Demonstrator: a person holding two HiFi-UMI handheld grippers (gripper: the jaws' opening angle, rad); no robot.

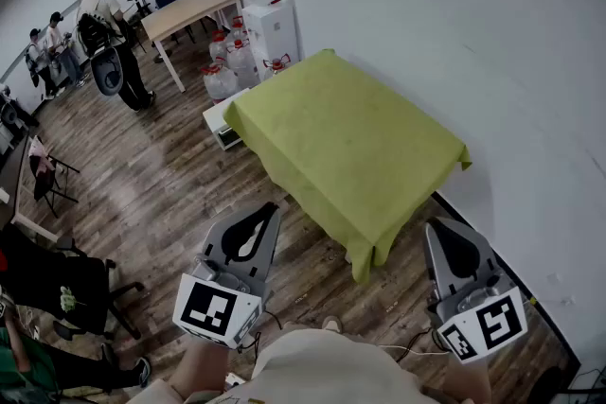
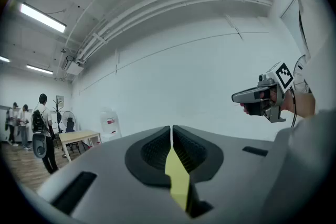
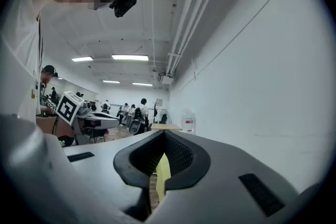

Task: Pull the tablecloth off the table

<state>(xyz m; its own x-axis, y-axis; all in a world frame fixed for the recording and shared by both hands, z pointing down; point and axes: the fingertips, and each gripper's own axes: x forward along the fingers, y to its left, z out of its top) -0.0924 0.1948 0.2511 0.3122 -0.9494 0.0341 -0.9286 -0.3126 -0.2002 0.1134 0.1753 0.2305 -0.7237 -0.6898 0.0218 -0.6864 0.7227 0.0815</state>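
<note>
A yellow-green tablecloth [image 1: 346, 142] covers a low table by the white wall, its corner hanging down toward me. My left gripper [image 1: 268, 206] is held above the floor, short of that corner, its jaws shut with nothing between them. My right gripper [image 1: 437, 228] is to the right of the hanging corner, also shut and empty. In the left gripper view the closed jaws [image 2: 171, 131] leave a slit through which a strip of the tablecloth [image 2: 177, 176] shows. The right gripper view shows the same: closed jaws [image 3: 164, 136] and a sliver of cloth [image 3: 163, 173] beyond.
A water dispenser [image 1: 268, 14] and several water jugs [image 1: 227, 61] stand behind the table. A wooden table [image 1: 189, 11] and people [image 1: 109, 43] are at the far left. A black chair [image 1: 57, 284] is at my left. The white wall [image 1: 492, 61] runs along the right.
</note>
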